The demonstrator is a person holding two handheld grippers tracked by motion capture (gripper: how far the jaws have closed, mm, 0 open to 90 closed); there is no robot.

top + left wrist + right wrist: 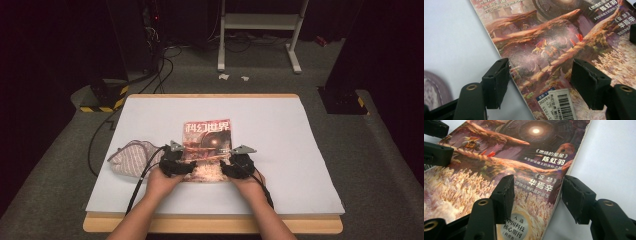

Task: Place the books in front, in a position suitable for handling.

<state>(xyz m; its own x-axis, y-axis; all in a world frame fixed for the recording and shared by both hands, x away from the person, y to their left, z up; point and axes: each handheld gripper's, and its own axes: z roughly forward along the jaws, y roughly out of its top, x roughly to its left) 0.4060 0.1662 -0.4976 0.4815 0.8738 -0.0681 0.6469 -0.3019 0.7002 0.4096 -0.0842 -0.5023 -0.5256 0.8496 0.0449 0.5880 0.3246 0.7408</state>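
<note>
A magazine [207, 140] with a dark red science-fiction cover lies flat on the white table top [285, 135]. My left gripper [181, 159] is at its near left corner. In the left gripper view the jaws [540, 77] stand apart astride the magazine's left edge [549, 37], one pad over bare table and one over the cover near the barcode. My right gripper [231, 161] is at the near right corner. Its jaws [537, 195] likewise straddle the right edge of the magazine [499, 157], pressing on nothing. The left gripper's fingers [434, 152] show at the top left of that view.
A striped cloth pouch [132, 157] lies just left of the left gripper, its edge visible as the pouch [434, 90]. The table's wooden rim [210, 225] runs along the front. Beyond the table, cables [160, 65] and a white stand [260, 22] sit on the grey floor.
</note>
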